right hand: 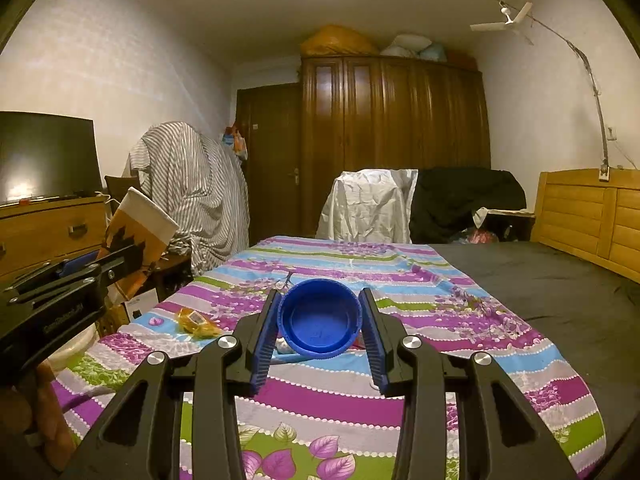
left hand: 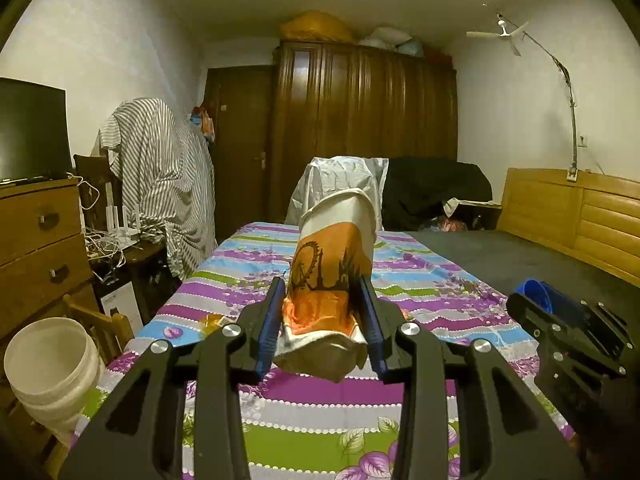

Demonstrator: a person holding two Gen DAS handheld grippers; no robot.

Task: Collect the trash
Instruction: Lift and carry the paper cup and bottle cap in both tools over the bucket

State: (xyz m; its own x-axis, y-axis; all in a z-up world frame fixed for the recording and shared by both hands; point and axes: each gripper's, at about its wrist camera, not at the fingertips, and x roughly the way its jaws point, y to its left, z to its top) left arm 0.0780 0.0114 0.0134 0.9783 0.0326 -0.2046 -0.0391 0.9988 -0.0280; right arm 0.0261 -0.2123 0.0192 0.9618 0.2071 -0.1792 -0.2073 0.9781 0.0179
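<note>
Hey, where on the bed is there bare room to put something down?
The dark sheet between the striped cover and the wooden headboard lies bare. The cover's far end, toward the draped chair, is free too. Its left edge is tighter: a yellow wrapper lies there, near the left claw with its paper cup.

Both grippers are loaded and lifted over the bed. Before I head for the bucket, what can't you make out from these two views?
- White bucket: left wrist view, far side cut off by the frame edge, contents unseen; in the right wrist view the left gripper hides it.
- Paper cup: its mouth faces away, inside unseen.
- Yellow wrapper: label too small to read.
- Bed under the blue cap: hidden by the fingers.
</note>
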